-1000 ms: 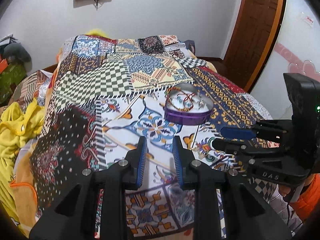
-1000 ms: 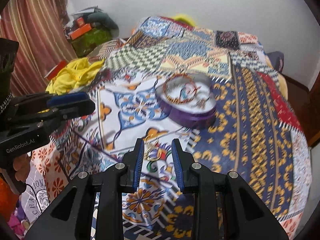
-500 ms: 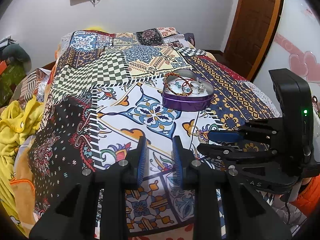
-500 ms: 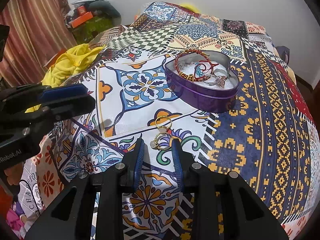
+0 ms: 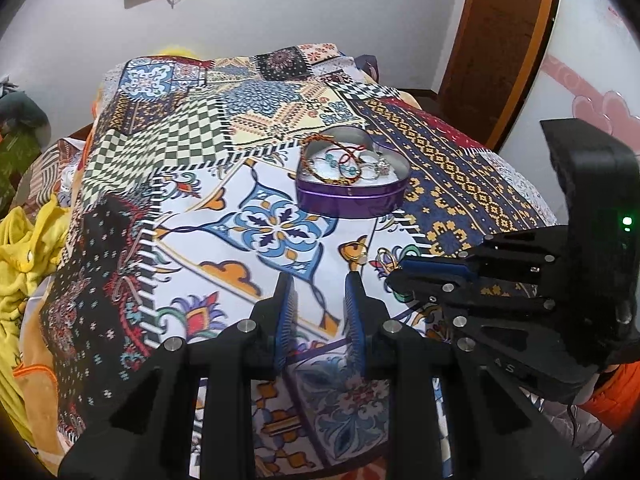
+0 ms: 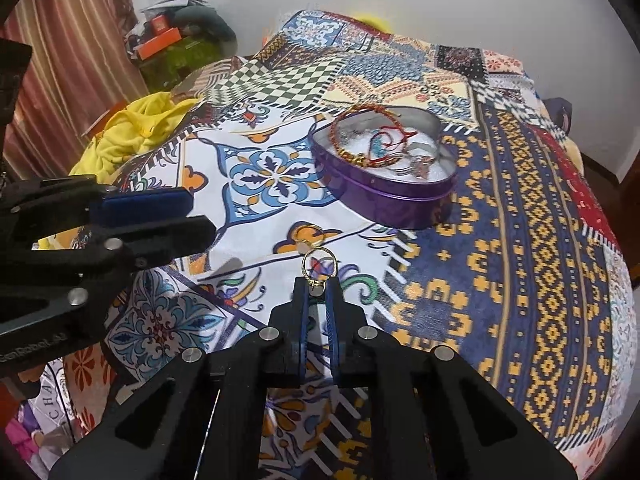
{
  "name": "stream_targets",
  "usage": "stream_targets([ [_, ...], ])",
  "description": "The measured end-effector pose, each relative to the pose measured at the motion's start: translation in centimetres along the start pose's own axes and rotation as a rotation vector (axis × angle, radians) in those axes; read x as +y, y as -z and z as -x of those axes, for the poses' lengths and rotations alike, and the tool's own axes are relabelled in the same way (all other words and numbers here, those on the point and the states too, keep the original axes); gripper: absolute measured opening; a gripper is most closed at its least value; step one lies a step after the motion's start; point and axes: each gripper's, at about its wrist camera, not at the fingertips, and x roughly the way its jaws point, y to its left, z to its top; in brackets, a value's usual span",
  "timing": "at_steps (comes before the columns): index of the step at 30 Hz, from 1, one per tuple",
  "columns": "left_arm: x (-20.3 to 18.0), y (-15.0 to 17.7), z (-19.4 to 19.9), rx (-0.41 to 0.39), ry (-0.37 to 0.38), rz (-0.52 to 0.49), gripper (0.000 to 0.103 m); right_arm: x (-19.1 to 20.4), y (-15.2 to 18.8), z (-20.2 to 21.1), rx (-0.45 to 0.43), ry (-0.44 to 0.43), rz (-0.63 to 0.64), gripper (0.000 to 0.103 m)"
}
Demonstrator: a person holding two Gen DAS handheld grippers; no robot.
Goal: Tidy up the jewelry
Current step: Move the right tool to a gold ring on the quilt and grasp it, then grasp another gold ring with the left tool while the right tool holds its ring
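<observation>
A purple heart-shaped tin (image 6: 384, 196) sits on the patterned bedspread and holds bracelets (image 6: 360, 136) and rings; it also shows in the left wrist view (image 5: 352, 196). My right gripper (image 6: 318, 286) is shut on a gold ring (image 6: 319, 264) by its stone end, just above the bedspread. A second gold ring (image 6: 310, 236) lies on the cloth just beyond it. In the left wrist view the right gripper (image 5: 394, 274) comes in from the right with the ring (image 5: 386, 258) at its tip. My left gripper (image 5: 320, 292) is open and empty, hovering left of it.
The bedspread (image 5: 200, 160) covers the whole bed. Yellow cloth (image 6: 132, 132) lies bunched at the bed's left edge. Boxes and bags (image 6: 176, 40) stand by the wall and curtain. A wooden door (image 5: 500, 40) is at the right.
My right gripper moved forward and closed its jaws on the nearer gold ring. The left gripper stayed open and shifted slightly.
</observation>
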Motion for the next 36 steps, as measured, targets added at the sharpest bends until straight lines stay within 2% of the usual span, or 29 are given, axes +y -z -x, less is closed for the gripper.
stream_targets([
  [8,-1.6,-0.7,-2.5,0.046,0.04,-0.02,0.025,-2.9,0.0,2.2,-0.059,0.018,-0.068,0.007],
  [16,-2.5,-1.4,-4.9,0.074,0.03,-0.025,0.025,-4.8,0.0,3.4,-0.1,0.037,-0.11,0.007],
  [18,-2.6,-1.5,-5.2,0.074,0.023,-0.029,0.022,-4.9,0.1,3.4,-0.102,0.036,-0.113,0.007],
  [20,-2.6,-1.5,-5.3,0.071,0.023,-0.033,0.014,-5.0,0.1,3.4,-0.103,0.033,-0.114,0.007],
  [23,-2.5,-1.4,-5.4,0.067,0.023,-0.031,0.009,-5.0,0.1,3.3,-0.103,0.032,-0.115,0.007],
  [27,-2.3,-1.4,-5.2,0.062,0.024,-0.025,0.007,-4.9,0.2,3.3,-0.105,0.031,-0.113,0.007],
  [29,-2.3,-1.3,-5.0,0.056,0.027,-0.028,0.0,-4.8,0.1,3.4,-0.106,0.029,-0.111,0.007],
  [36,-2.2,-1.3,-3.4,0.023,0.028,-0.03,0.0,-4.7,-0.4,3.6,-0.113,0.034,-0.109,0.007],
])
